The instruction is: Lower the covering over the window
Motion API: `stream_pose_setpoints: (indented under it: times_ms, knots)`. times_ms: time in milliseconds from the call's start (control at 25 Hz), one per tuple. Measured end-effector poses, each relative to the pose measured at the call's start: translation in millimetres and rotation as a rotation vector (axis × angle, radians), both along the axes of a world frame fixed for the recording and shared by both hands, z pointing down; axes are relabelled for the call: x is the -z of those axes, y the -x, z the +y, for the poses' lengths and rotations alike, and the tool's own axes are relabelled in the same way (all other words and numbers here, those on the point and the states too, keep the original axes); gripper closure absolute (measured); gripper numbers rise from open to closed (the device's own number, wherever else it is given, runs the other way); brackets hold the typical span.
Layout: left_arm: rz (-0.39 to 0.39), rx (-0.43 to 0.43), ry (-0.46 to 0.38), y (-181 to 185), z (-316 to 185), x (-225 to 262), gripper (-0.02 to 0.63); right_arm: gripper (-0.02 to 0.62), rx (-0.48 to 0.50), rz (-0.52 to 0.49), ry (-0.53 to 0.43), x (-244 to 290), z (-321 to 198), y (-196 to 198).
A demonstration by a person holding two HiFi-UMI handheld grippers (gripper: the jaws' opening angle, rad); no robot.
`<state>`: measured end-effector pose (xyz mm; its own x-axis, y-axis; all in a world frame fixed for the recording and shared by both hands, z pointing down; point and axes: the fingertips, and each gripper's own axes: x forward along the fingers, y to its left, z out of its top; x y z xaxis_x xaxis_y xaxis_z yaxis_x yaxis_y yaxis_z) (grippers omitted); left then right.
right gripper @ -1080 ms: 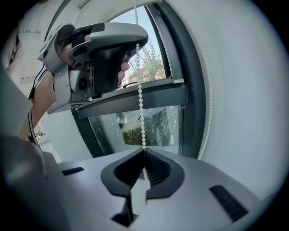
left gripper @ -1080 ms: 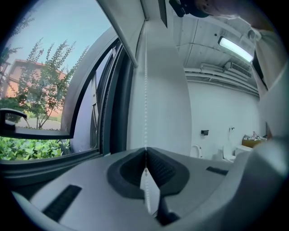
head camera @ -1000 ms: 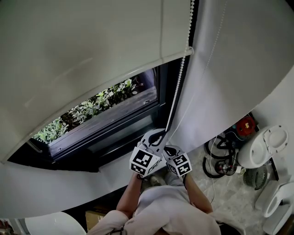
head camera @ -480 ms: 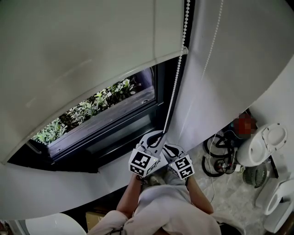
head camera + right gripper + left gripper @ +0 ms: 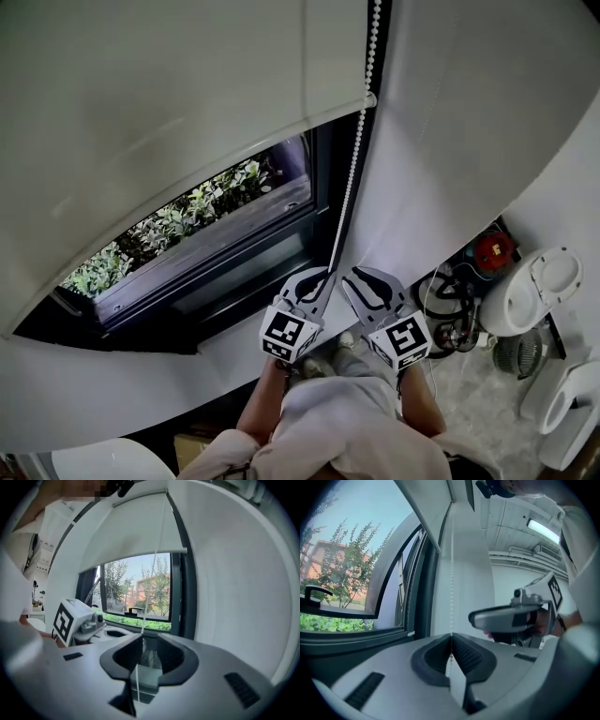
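Right gripper [image 5: 357, 275] had come up level with the left gripper [image 5: 322, 276] compared with a second before. Its jaws had just been opening, so it was released, with the thin white plastic bead chain [image 5: 352, 178] running loose between its pads and nothing pressing on it. Left one was clenched tight on that same chain [image 5: 451, 573], right at the pinch of its ribbed dark pads.

The white matte fabric roller blind [image 5: 169, 94] covered only the upper part of the dark-framed window [image 5: 319, 220]. Its stiff bottom bar was well above the sill, and green shrubs showed through the glass below.

The bit that matters: the chain hung at the window's right edge, its long axis almost straight up from both grippers. The right gripper [image 5: 149, 637] looked like the free one to me, so I'd guess it needed to re-clamp on the chain [image 5: 154, 564] and pull. The beads are tiny and slick, so they could easily slip.
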<state>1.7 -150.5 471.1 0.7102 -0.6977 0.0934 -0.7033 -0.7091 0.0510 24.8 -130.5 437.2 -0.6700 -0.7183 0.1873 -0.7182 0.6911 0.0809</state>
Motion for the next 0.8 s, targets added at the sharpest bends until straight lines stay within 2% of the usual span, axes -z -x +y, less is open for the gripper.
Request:
stream_pose_setpoints:
  times_ms: [320, 520, 600, 800]
  knots:
    - [-0.008, -0.001, -0.008, -4, 4, 1, 0.589, 0.492, 0.052, -0.023, -0.189, 90, -7, 12]
    - [-0.016, 0.0, -0.015, -5, 4, -1, 0.589, 0.491, 0.067, -0.066, -0.265, 129, -15, 23]
    - [-0.014, -0.002, -0.018, -6, 4, 1, 0.589, 0.491, 0.074, -0.054, -0.29, 139, -18, 25]
    - [-0.014, -0.006, -0.019, -10, 6, 3, 0.589, 0.491, 0.084, -0.074, -0.32, 158, -27, 30]
